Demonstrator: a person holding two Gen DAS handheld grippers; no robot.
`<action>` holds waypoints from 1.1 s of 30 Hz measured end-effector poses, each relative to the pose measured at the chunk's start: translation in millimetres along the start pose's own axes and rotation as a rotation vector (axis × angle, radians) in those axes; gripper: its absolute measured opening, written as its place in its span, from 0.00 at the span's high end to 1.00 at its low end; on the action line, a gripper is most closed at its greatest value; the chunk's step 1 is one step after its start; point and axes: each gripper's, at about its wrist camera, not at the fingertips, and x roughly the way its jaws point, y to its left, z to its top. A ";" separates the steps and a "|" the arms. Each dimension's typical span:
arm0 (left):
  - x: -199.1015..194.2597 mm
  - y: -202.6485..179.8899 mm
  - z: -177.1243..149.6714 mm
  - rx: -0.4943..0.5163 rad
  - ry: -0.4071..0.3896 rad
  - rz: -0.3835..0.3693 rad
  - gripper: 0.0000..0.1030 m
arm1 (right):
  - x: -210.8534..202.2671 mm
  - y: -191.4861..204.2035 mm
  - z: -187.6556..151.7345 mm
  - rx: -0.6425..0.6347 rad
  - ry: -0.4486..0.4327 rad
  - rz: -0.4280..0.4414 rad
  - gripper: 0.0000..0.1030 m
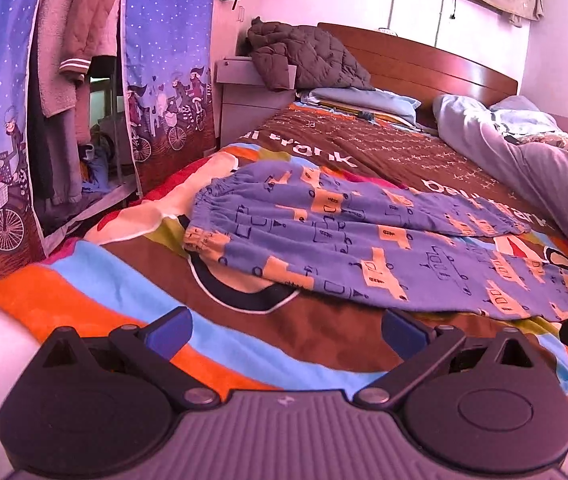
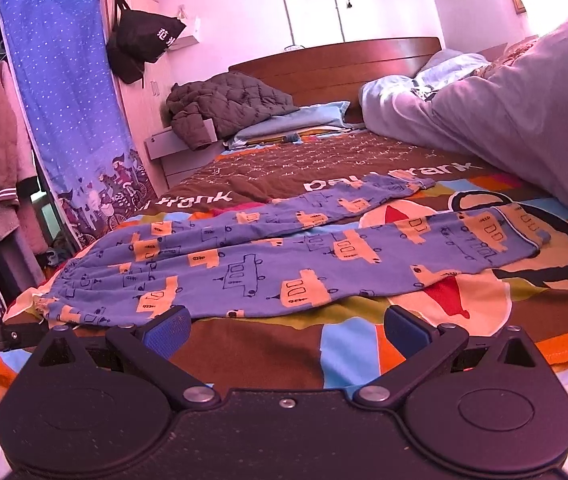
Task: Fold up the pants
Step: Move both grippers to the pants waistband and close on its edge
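Both claws are held low at the near edge of the bed (image 2: pixel 267 360), ahead of the garment. The left claw (image 1: pixel 286 334) is spread wide with nothing between its blue pads; the right claw (image 2: pixel 286 328) is likewise spread and empty. Neither is touching the pants, so the first grasp is judged not yet made.

For a clean first fold, it is advised that the waistband be pinched at its near corner by the left claw and the near leg's hem by the right claw, that only the pants' cloth be caught and not the bedspread beneath, and that the near leg be carried over onto the far leg with edges matched.

The pants (image 2: pixel 267 264) are laid flat across the patterned bedspread, waistband (image 1: pixel 203 216) to the left, legs running right. The two legs are parted, the far one angled away. The cloth is blue with orange vehicle prints, thin and mildly wrinkled. Beyond, a grey quilt (image 2: pixel 504 112) is heaped at the far right.
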 end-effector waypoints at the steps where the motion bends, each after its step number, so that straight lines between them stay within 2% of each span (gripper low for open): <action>1: 2.1 -0.5 2.8 0.000 0.006 0.002 0.00 | -0.4 1.1 1.5 -0.010 0.003 0.001 0.01; 4: 7.8 -0.5 12.8 -0.002 0.018 0.010 0.00 | 0.6 5.6 7.8 -0.053 0.020 0.004 0.01; 8: 20.3 1.4 40.8 0.052 0.035 0.002 0.00 | 8.2 10.2 28.2 -0.145 0.053 0.014 0.01; 13: 55.5 11.8 89.7 0.217 0.031 0.126 0.00 | 42.2 7.8 73.1 -0.305 0.107 0.101 0.01; 15: 80.5 20.4 109.2 0.255 0.024 0.156 0.00 | 60.1 5.4 92.8 -0.349 0.106 0.116 0.01; 17: 107.4 27.3 129.3 0.277 0.043 0.153 0.00 | 80.7 1.4 109.6 -0.368 0.128 0.135 0.01; 19: 135.2 32.2 151.4 0.322 0.055 0.141 0.00 | 107.4 -2.5 125.5 -0.367 0.193 0.191 0.01; 21: 162.2 34.9 171.6 0.377 0.051 0.154 0.00 | 136.9 -2.7 143.0 -0.410 0.288 0.305 0.01; 23: 187.4 35.7 187.7 0.429 0.036 0.135 0.00 | 164.4 4.9 163.4 -0.505 0.280 0.346 0.01; 26: 224.7 36.9 208.8 0.463 0.048 -0.019 0.00 | 212.4 21.0 189.3 -0.613 0.261 0.332 0.01; 28: 248.4 34.3 219.4 0.461 0.083 -0.079 0.00 | 253.0 30.4 204.5 -0.623 0.291 0.355 0.02; 29: 260.6 31.2 224.5 0.468 0.098 -0.092 0.00 | 274.7 33.9 210.6 -0.621 0.310 0.372 0.06; 31: 283.1 24.5 229.8 0.512 0.111 -0.057 0.01 | 318.2 37.1 218.4 -0.619 0.360 0.390 0.16; 33: 299.1 19.0 233.3 0.541 0.112 -0.003 0.02 | 360.4 42.7 221.4 -0.601 0.422 0.355 0.25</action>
